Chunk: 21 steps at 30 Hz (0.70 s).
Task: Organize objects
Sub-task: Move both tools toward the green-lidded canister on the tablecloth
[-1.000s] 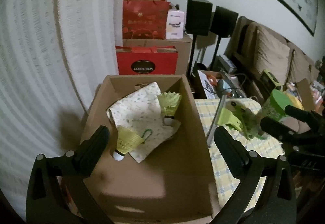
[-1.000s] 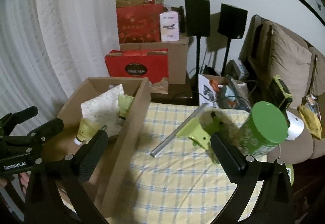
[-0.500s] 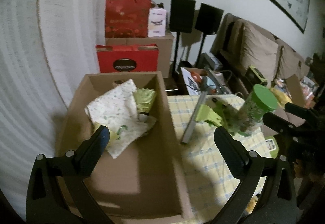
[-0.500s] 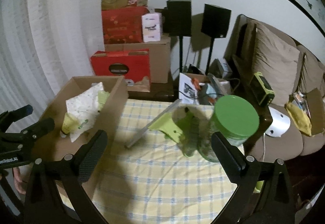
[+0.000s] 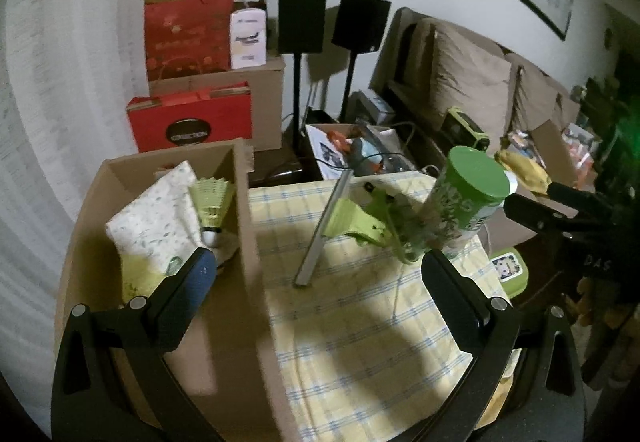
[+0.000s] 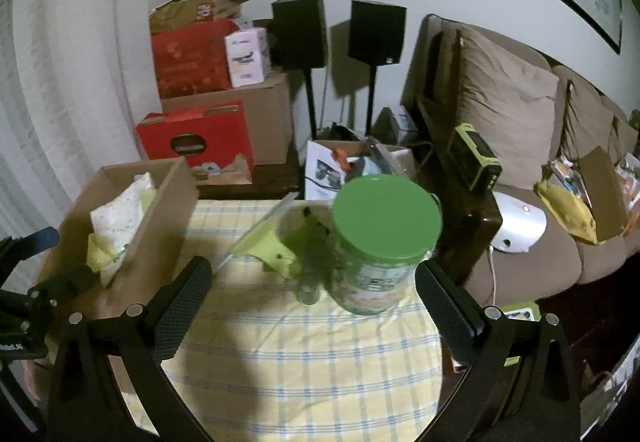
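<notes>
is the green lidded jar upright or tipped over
Upright. The jar stands on its base on the checked tablecloth, its green lid closed on top and facing up.

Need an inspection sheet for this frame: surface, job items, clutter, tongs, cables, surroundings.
Surface: table under a yellow checked cloth, mostly bare near the tongs.
Job's things: open cardboard box at the table's left holds a patterned cloth and a yellow shuttlecock; green-lidded jar upright on the table; green squeegee lying beside it.
Clutter: small glass jar next to the green-lidded jar, blurred.
Grippers: left tongs open, empty, straddling the box wall; right tongs open, empty, aimed at the green-lidded jar.
Cables: white cord hangs off the sofa side.
Surroundings: stacked red boxes, two speakers on stands, sofa.
</notes>
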### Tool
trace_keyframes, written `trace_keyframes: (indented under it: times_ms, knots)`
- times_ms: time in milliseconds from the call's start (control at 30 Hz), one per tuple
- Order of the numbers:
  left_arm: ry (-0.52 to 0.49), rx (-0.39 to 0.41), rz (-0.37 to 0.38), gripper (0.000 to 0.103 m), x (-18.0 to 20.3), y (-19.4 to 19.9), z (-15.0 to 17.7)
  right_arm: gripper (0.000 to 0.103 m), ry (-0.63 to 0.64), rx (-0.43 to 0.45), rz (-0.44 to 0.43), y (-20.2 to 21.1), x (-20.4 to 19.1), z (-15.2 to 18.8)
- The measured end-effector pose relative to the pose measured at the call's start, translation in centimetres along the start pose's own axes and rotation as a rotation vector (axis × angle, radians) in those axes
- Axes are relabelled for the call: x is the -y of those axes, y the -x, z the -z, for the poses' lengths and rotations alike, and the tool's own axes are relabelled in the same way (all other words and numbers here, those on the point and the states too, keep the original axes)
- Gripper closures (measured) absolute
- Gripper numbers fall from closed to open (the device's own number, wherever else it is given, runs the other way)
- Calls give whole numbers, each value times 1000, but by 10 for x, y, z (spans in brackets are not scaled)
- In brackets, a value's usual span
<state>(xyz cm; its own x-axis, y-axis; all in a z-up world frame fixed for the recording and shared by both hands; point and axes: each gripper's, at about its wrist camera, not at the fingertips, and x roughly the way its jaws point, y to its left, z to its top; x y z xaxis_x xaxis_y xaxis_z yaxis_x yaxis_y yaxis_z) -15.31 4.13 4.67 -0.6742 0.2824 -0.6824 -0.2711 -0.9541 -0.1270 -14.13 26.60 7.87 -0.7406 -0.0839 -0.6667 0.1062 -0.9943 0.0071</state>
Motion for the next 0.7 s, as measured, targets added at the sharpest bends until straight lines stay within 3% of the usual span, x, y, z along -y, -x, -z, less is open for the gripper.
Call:
trace_keyframes:
  times_ms: [333, 500, 700]
  knots:
    - [-28, -4, 55, 0, 37, -34, 3, 1, -52, -10, 37, -15, 40, 2]
    - [-20, -37, 110, 0, 53, -61, 7, 1, -66, 1, 26, -24, 53, 6]
    - [-62, -32, 119, 0, 75, -87, 9, 1, -40, 27, 3, -39, 61, 12]
